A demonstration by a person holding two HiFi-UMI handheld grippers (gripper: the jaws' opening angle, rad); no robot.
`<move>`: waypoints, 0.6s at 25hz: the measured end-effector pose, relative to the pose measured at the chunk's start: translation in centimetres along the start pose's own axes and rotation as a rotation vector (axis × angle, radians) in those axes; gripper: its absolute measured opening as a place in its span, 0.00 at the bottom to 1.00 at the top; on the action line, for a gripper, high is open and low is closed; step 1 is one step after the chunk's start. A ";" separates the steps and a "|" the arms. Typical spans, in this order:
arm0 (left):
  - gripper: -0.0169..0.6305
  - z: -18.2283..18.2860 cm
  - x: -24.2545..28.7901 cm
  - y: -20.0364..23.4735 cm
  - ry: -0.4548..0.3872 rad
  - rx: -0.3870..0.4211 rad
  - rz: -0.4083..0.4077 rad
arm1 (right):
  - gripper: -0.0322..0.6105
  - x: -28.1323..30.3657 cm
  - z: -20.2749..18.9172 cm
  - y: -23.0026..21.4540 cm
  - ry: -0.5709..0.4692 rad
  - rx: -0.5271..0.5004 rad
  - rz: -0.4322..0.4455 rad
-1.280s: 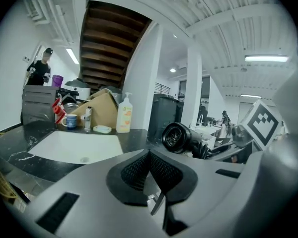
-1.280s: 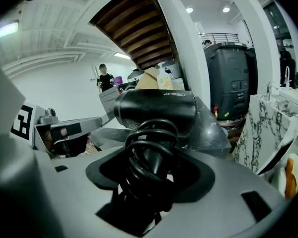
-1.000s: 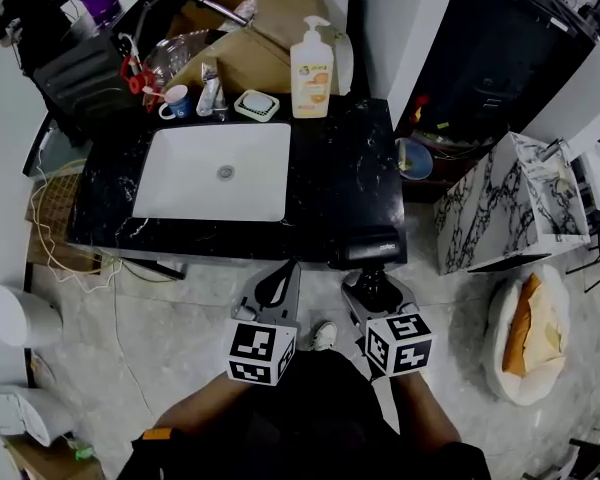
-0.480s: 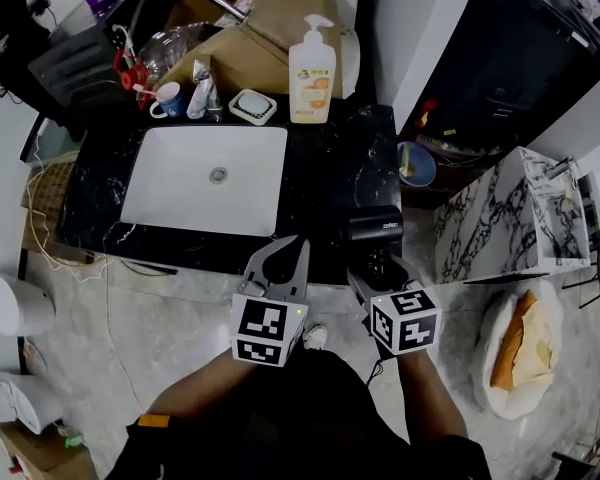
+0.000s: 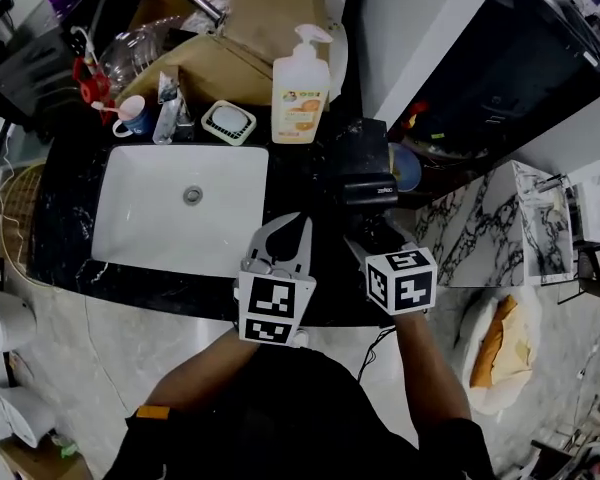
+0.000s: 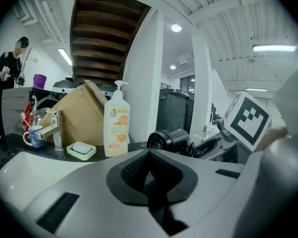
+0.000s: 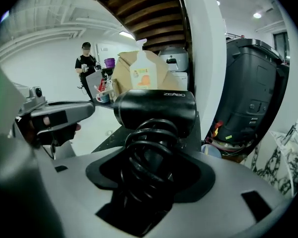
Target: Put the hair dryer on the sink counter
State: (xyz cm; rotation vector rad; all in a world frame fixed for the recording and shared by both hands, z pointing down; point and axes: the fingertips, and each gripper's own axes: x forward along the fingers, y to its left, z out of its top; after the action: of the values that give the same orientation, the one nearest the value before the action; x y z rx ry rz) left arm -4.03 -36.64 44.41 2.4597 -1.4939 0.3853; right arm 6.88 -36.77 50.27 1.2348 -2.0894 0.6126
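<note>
Seen from above, a black marbled sink counter [image 5: 55, 230] with a white basin [image 5: 180, 213] set into it fills the far half of the scene. The person's right gripper [image 5: 368, 230] is clenched on a black hair dryer [image 5: 365, 173], its jaws pressing the handle and the coiled black cord wrapped round it. The dryer's barrel lies crosswise over the right end of the counter, to the right of the basin and just near and right of an orange soap bottle [image 5: 300, 78]. Whether the dryer touches the counter cannot be told.

The left gripper [image 5: 292, 233] hovers over the near edge of the counter, just left of the right one. Its jaws are pressed together with nothing between them.

Along the far edge of the counter stand a soap dish [image 5: 227, 121], a faucet [image 5: 168, 116] and a blue cup [image 5: 133, 114], with a cardboard box [image 5: 250, 28] behind them.
</note>
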 end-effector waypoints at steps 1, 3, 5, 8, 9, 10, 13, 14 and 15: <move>0.04 0.2 0.8 0.7 0.000 -0.005 0.005 | 0.48 0.9 0.7 -0.6 0.008 0.000 -0.009; 0.04 0.3 2.3 2.1 0.008 -0.015 0.013 | 0.48 2.9 2.1 -1.8 0.021 0.005 -0.023; 0.04 0.0 3.6 3.3 0.024 -0.022 0.021 | 0.48 4.9 3.0 -2.8 0.036 0.016 -0.032; 0.04 -1.0 5.6 4.6 0.056 -0.035 0.033 | 0.48 7.5 4.1 -4.1 0.061 0.016 -0.045; 0.04 -1.4 6.2 5.0 0.067 -0.042 0.035 | 0.48 8.3 4.4 -4.4 0.069 0.010 -0.049; 0.04 -1.8 6.7 5.2 0.077 -0.049 0.036 | 0.48 9.0 4.7 -4.7 0.077 0.005 -0.053; 0.04 -2.6 7.9 5.7 0.101 -0.060 0.027 | 0.48 11.0 5.1 -5.1 0.097 0.002 -0.058; 0.04 -2.8 8.2 5.7 0.108 -0.063 0.022 | 0.48 11.5 5.2 -5.3 0.103 0.003 -0.059; 0.04 -3.0 8.4 5.8 0.113 -0.067 0.016 | 0.48 12.0 5.2 -5.4 0.109 0.004 -0.061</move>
State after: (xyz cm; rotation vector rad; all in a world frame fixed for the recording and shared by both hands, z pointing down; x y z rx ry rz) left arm -5.73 -45.23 50.47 2.3349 -1.4575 0.4618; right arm 5.87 -49.78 55.63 1.2343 -1.9546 0.6422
